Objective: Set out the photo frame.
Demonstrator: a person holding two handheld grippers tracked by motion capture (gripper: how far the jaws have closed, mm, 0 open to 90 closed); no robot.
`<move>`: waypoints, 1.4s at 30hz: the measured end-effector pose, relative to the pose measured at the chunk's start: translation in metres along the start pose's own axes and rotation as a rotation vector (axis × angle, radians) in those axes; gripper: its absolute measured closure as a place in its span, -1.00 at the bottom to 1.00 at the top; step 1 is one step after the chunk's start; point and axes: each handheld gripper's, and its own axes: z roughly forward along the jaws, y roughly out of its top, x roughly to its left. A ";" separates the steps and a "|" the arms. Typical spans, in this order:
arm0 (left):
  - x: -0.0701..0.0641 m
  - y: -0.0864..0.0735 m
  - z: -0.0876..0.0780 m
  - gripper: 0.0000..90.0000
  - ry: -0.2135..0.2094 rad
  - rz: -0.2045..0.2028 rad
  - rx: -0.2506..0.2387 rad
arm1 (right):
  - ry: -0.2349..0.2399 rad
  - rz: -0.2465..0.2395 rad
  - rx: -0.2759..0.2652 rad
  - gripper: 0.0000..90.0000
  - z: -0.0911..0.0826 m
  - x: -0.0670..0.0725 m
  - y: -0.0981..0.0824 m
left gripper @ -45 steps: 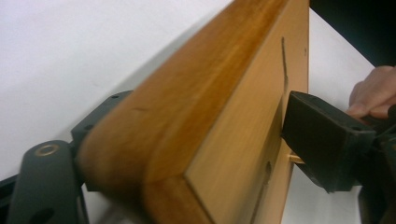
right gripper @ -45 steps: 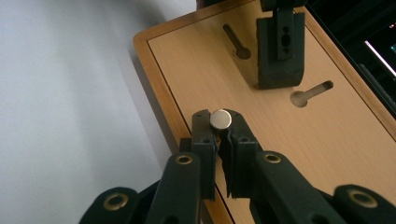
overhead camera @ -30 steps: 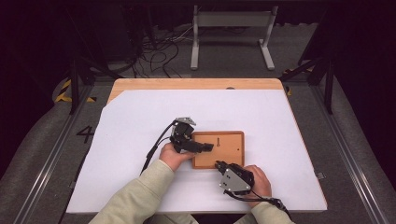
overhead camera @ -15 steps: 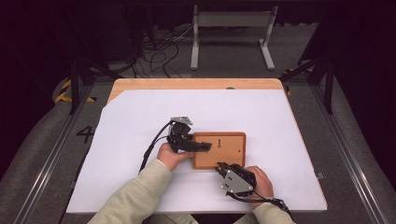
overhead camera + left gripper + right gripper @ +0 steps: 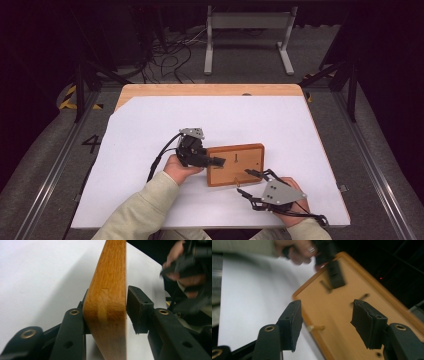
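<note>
Here, a wooden board (image 5: 235,164) lies flat on the white sheet (image 5: 150,125) that covers the table (image 5: 210,90). It sits between the two hands.

The left gripper (image 5: 212,161) reaches over the board's short left edge. In the left gripper view, the board's edge (image 5: 107,305) stands between the two black jaws. One jaw is right against the wood on one side. The pad (image 5: 136,307) on the other side looks just a tiny bit apart from the wood, with a thin strip of white showing between them. These jaws have just been closing in on the board, and the board is between them. I cannot tell if they press on it yet.

The right gripper (image 5: 249,184) is by the board's near edge, close to the right corner. Its jaws have just been opening. In the right gripper view the two pads (image 5: 292,322) stand wide apart with nothing held. Between them is the top of the board (image 5: 337,315), a bit farther off. A small wooden peg (image 5: 316,328) sticks out from the board's edge, just beside the left pad. Two dark slots (image 5: 363,297) show in the board's top, past the fingertips.
</note>
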 end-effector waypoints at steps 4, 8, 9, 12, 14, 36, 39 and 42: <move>-0.006 0.000 0.001 0.57 -0.030 0.019 0.018 | -0.071 0.068 -0.043 -0.08 -0.020 -0.016 -0.002; -0.020 0.000 0.006 0.65 -0.013 0.082 0.086 | -0.140 0.130 -0.080 -0.06 -0.036 -0.032 -0.008; -0.021 0.000 0.006 0.65 -0.012 0.083 0.089 | -0.160 0.141 -0.084 -0.06 -0.040 -0.036 -0.010; -0.022 -0.001 0.006 0.66 -0.009 0.079 0.084 | -0.209 0.173 -0.091 -0.05 -0.048 -0.044 -0.016; -0.024 -0.002 0.006 0.66 -0.003 0.089 0.080 | -0.237 0.201 -0.097 -0.05 -0.051 -0.049 -0.020; -0.042 0.008 -0.035 0.67 0.324 0.156 -0.084 | -0.283 0.232 -0.075 -0.04 -0.051 -0.055 -0.031; -0.043 0.008 -0.032 0.66 0.387 0.172 -0.067 | -0.281 0.233 -0.072 -0.04 -0.050 -0.054 -0.031; -0.044 0.007 -0.028 0.66 0.441 0.183 -0.057 | -0.281 0.230 -0.071 -0.05 -0.050 -0.054 -0.031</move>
